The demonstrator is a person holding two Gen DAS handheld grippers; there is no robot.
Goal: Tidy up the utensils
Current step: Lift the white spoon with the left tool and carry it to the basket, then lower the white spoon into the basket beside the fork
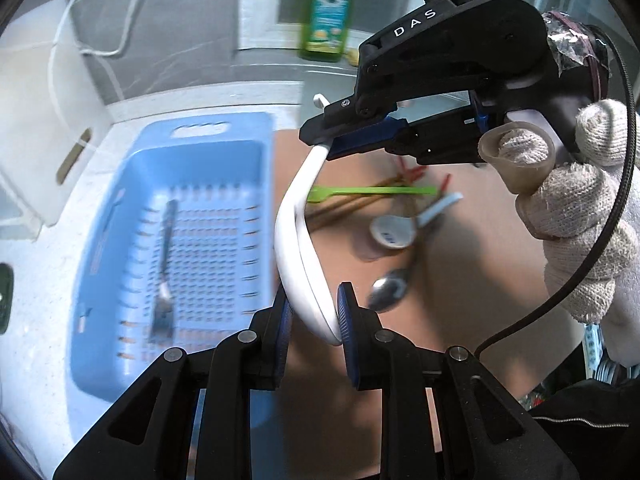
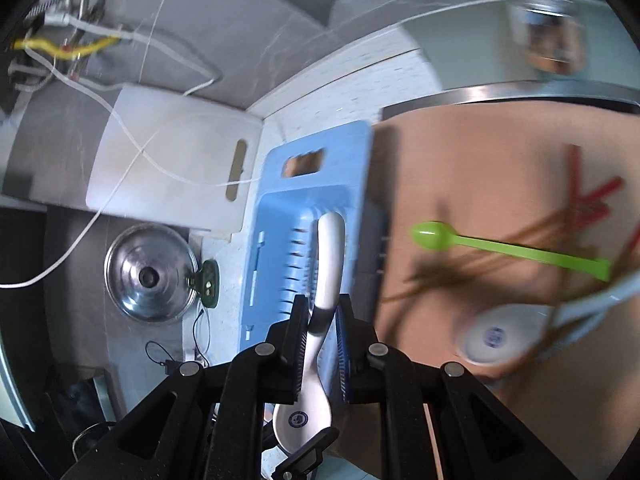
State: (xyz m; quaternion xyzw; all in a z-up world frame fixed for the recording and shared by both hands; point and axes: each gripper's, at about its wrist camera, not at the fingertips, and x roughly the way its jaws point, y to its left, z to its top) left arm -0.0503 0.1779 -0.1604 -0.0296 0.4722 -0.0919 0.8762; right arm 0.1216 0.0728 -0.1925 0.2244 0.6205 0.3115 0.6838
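Note:
A white ceramic spoon hangs in the air between both grippers. My left gripper is shut on its bowl end at the bottom of the left wrist view. The right gripper, held by a gloved hand, is shut on the handle. In the right wrist view the same white spoon runs between the right gripper fingers, over the blue basket. The blue basket holds a dark-handled utensil. On the brown surface lie a green spoon, a second white spoon, a metal spoon and chopsticks.
A white cutting board leans beside the basket with a cord across it. A steel pot lid lies to the left of the basket. A green bottle and a blurred jar stand at the back. Red sticks lie among the chopsticks.

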